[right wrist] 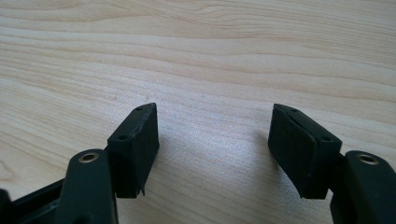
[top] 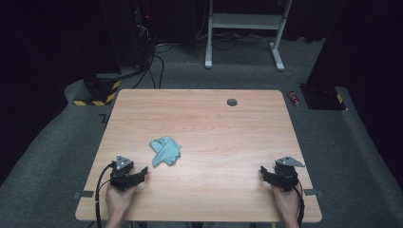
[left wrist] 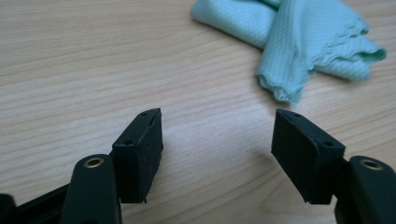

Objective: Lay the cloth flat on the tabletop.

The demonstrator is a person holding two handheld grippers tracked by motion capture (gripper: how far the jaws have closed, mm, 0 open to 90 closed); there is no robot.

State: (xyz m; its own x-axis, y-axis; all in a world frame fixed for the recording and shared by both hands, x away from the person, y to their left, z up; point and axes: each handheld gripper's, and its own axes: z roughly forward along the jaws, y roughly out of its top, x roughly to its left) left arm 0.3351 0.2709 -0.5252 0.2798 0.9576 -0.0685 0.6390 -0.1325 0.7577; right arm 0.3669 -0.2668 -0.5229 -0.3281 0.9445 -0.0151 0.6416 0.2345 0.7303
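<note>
Presently, the crumpled pale-green microfibre cloth (top: 166, 151) lies on the light wood-grain table (top: 214, 128), left of centre and toward the near edge, with loose folds overlapping one another. The left gripper (top: 141, 174) rests low over the table's near left corner, just beside the cloth but apart from it, its jaws spread wide with bare wood between them and the cloth's scalloped edge ahead and to the right in the left gripper view. The right gripper (top: 263, 172) sits at the near right corner, well apart from the cloth, jaws likewise wide and holding nothing.
</note>
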